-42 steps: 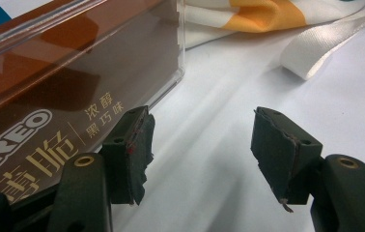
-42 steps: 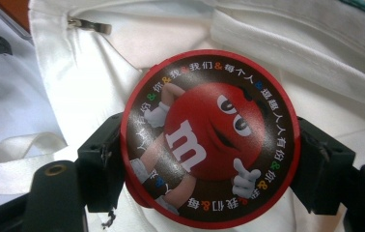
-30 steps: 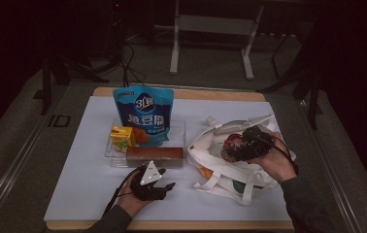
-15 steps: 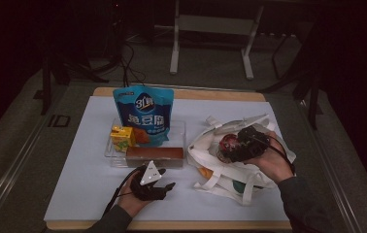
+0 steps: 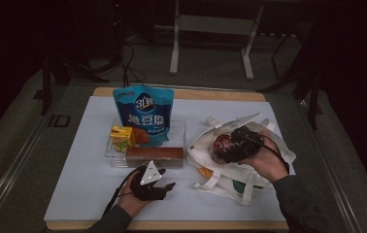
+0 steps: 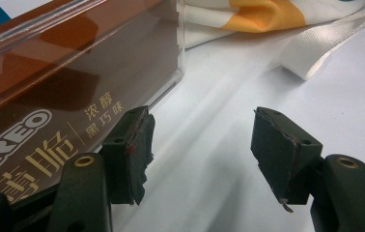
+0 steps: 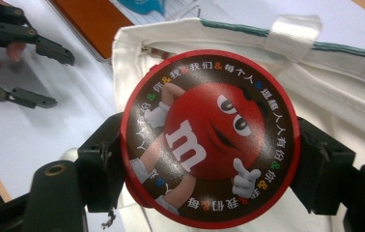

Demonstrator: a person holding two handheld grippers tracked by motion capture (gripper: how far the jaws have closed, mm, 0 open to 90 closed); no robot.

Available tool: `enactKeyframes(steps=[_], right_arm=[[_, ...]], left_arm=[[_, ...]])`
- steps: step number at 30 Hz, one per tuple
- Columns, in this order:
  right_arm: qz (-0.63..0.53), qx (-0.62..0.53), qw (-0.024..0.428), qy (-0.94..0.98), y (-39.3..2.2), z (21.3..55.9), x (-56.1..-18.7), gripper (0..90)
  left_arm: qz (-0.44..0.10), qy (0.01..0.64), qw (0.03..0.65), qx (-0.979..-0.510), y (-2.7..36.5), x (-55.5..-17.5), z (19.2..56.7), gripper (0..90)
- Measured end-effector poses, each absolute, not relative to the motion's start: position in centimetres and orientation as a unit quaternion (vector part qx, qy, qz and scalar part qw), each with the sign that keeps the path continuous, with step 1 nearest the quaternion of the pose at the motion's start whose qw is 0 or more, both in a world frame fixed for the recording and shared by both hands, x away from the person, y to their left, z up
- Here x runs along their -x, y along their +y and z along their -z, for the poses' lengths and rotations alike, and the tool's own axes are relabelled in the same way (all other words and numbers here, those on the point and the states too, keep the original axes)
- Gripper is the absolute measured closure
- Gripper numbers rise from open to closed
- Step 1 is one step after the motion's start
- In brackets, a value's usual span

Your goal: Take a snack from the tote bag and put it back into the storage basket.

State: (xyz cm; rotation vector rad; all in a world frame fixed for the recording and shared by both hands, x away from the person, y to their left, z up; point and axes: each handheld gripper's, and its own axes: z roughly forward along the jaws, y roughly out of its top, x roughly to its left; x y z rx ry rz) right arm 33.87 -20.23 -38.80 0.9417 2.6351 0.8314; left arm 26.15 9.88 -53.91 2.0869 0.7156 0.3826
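My right gripper (image 5: 231, 147) is shut on a round red M&M's tin (image 5: 219, 145), holding it over the mouth of a white tote bag (image 5: 230, 175). In the right gripper view the black jaws clamp the tin (image 7: 209, 150) by its two sides, lid facing the camera, with the bag (image 7: 344, 87) behind it. My left gripper (image 5: 168, 186) rests low on the white table cover, open with nothing between its fingers. In the left gripper view it (image 6: 204, 145) points past the corner of a brown Oreo box (image 6: 64, 82).
A clear tray (image 5: 180, 130) holds the brown Oreo box (image 5: 155, 155), a yellow juice carton (image 5: 122, 137) and a tall blue snack pouch (image 5: 143, 114). The bag's white straps (image 5: 206, 182) trail toward the left gripper. The table's wooden edge (image 5: 172, 225) runs along the front.
The right gripper has shifted slightly to the left with the tin, over the bag. The left gripper has stayed where it was, still open.
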Motion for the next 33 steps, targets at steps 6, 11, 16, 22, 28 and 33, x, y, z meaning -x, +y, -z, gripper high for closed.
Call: enactKeyframes(steps=[6,11,16,22,28,33], right_arm=[[-0.285,-0.314,0.105,0.899,-19.4,38.7,-33.7,25.3],[-0.289,-0.307,0.1,0.901,-18.7,38.4,-33.5,25.3],[-0.286,-0.299,0.1,0.905,-18.1,38.2,-33.5,25.3],[-0.287,-0.292,0.095,0.907,-17.4,38.1,-33.5,25.3],[-0.283,-0.286,0.092,0.911,-16.8,38.1,-33.5,25.3],[-0.288,-0.28,0.089,0.911,-16.3,38.0,-33.3,25.3]], left_arm=[[-0.154,0.287,0.436,-0.839,9.9,-26.1,53.9,39.6],[-0.154,0.287,0.436,-0.839,9.9,-26.1,53.9,39.6],[-0.154,0.286,0.436,-0.839,9.9,-26.1,53.9,39.6],[-0.154,0.286,0.436,-0.839,9.9,-26.1,53.9,39.6],[-0.154,0.287,0.437,-0.838,9.9,-26.1,53.9,39.6],[-0.154,0.286,0.436,-0.839,9.9,-26.1,53.9,39.6]])
